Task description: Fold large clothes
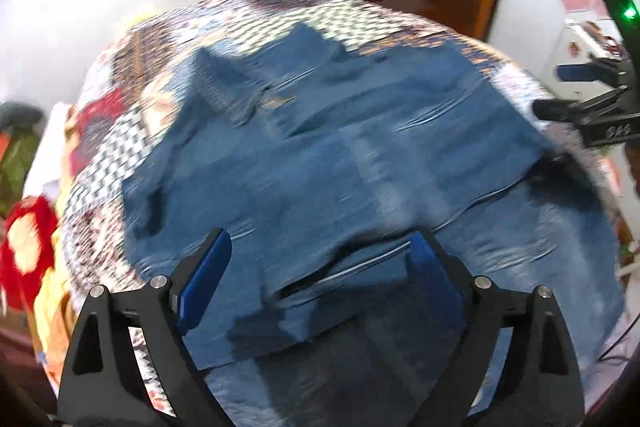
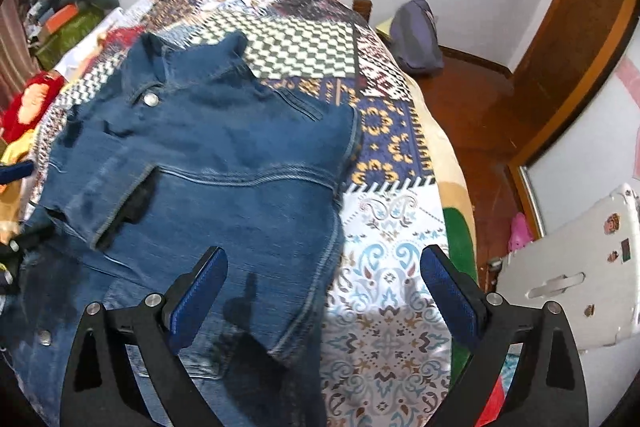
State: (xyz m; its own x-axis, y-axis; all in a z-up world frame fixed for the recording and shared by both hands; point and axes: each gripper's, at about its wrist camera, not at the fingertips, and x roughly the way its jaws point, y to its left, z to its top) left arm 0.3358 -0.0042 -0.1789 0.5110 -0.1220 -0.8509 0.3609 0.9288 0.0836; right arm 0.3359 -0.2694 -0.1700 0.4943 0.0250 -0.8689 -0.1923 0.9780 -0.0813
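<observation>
Lying spread on a patchwork bedspread (image 2: 384,239), the denim jacket (image 2: 208,155) has its collar at 12 o'clock and one sleeve folded in over the body approx. at 9. Left gripper (image 1: 320,251) hangs over the denim w/ jaws spread wide, nothing between the blue pads, view blurred. Right gripper (image 2: 322,267) is likewise wide open and empty, straddling the jacket's 3 o'clock edge. A grey bag (image 2: 416,35) sits on the floor at 1 o'clock.
</observation>
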